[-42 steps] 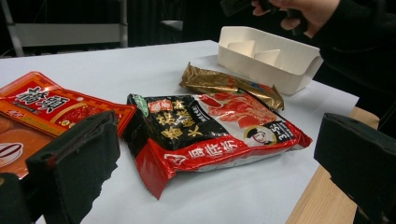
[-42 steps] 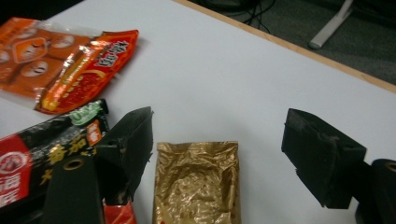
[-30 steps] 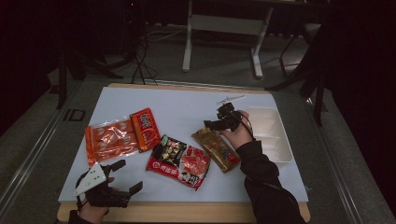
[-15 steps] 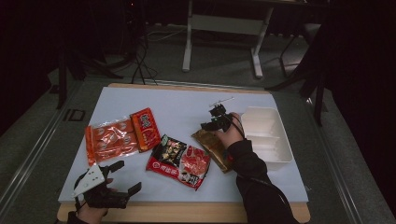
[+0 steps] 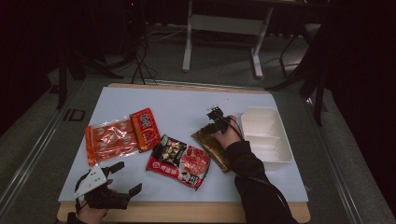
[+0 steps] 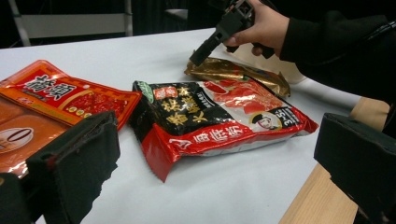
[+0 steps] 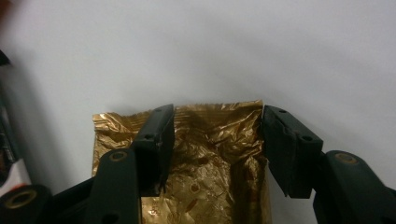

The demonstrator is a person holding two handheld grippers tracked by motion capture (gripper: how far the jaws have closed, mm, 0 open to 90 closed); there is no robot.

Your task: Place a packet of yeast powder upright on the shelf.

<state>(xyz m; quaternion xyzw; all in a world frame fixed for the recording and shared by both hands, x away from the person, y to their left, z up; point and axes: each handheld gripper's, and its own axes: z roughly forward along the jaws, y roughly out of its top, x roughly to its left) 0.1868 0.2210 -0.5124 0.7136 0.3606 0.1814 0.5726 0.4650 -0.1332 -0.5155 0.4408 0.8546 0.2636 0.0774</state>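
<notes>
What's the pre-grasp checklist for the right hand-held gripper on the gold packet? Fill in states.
1. Gold packet between the jaws of the right hand-held gripper: ok, its top edge sits in the gap.
2. Jaws gripping the packet: not ok; they have just been closing but a gap shows on both sides, so no grip yet.
3. Packet free of neighbours: cannot tell; its lower end lies close to the red and black noodle bag.
4. White tray unobstructed: ok, nothing lies in it.
5. Left hand-held gripper out of the way: ok, open and parked at the near table edge.
</notes>
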